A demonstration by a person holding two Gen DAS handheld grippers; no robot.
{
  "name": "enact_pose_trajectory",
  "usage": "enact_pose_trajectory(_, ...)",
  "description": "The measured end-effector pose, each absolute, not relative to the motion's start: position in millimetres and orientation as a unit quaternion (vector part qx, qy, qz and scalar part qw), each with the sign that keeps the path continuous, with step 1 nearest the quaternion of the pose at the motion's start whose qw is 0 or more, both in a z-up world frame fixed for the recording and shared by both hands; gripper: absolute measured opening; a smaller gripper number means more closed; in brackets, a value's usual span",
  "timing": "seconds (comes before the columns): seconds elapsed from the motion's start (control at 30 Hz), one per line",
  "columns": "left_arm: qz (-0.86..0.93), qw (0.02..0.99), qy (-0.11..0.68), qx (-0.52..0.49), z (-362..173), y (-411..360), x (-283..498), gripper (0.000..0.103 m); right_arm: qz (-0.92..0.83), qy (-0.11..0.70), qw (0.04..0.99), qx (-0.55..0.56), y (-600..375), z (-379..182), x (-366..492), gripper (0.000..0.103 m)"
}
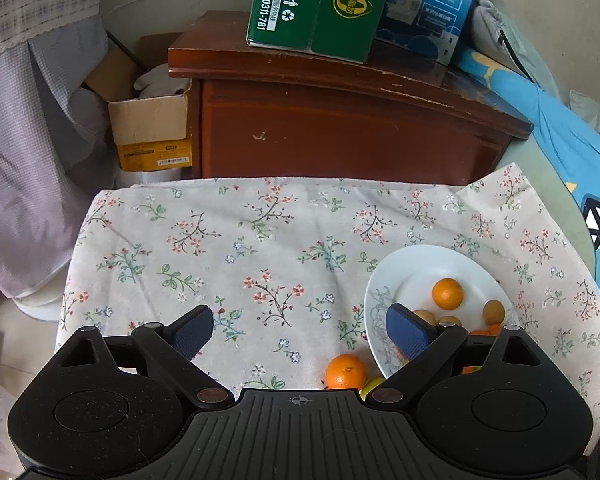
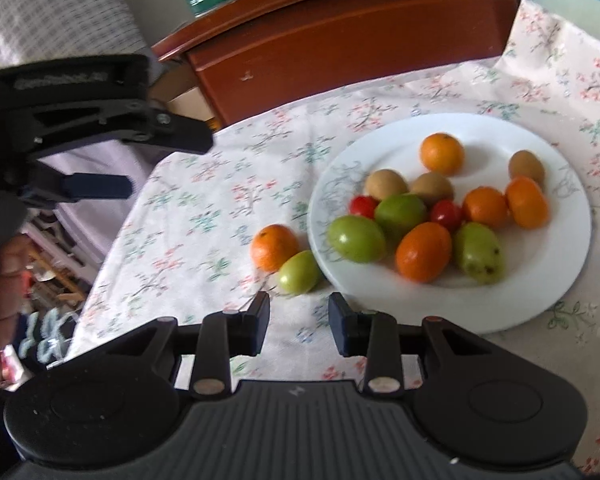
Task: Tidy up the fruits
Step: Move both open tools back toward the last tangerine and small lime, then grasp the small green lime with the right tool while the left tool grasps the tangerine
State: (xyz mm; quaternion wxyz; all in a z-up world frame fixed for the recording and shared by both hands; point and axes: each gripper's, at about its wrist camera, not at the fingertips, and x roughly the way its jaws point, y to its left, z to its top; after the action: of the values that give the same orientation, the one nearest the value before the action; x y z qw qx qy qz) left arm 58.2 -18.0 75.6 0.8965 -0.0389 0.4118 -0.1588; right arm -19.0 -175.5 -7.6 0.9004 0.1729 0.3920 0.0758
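The white plate (image 2: 540,280) lies flat on the flowered tablecloth (image 2: 188,232), toward its right side. On it are four oranges (image 2: 423,252), three green fruits (image 2: 356,239), three brown kiwis (image 2: 385,184) and two small red tomatoes (image 2: 446,215), mostly crowded together. One orange (image 2: 274,247) and one green fruit (image 2: 299,272) lie on the cloth, touching each other, just beside the plate's left rim.

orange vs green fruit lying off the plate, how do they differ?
The orange is orange and rounder; the green fruit is green and more oval. The orange looks slightly bigger. The green fruit lies nearer the right gripper. Both rest on the cloth, touching, just off the plate.
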Motion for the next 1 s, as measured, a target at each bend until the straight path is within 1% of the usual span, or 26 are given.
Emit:
enact_pose_trajectory(0.5,-0.148,0.892,0.425,-0.043,70.0,-13.2,61.1,0.095,0.050,0.366,0.920,0.133,-149.7,-11.3,-7.9,0.032)
enact_pose_trajectory(0.6,-0.146,0.890,0.430,-0.037,66.3,-13.7,61.7,0.095,0.042,0.361,0.924,0.120,-146.4,-12.3,-5.6,0.024)
enact_pose_trajectory(0.63,-0.145,0.890,0.431,-0.035,65.2,-13.9,61.8,0.095,0.039,0.360,0.925,0.117,-145.8,-12.7,-4.7,0.023)
enact_pose_trajectory(0.8,-0.144,0.886,0.439,-0.035,60.0,-13.1,63.1,0.095,0.039,0.359,0.926,0.109,-143.3,-13.0,-3.1,0.022)
enact_pose_trajectory(1.0,-0.150,0.877,0.455,-0.027,49.4,-16.5,64.0,0.095,0.050,0.381,0.916,0.112,-147.7,-7.9,-9.3,0.022)
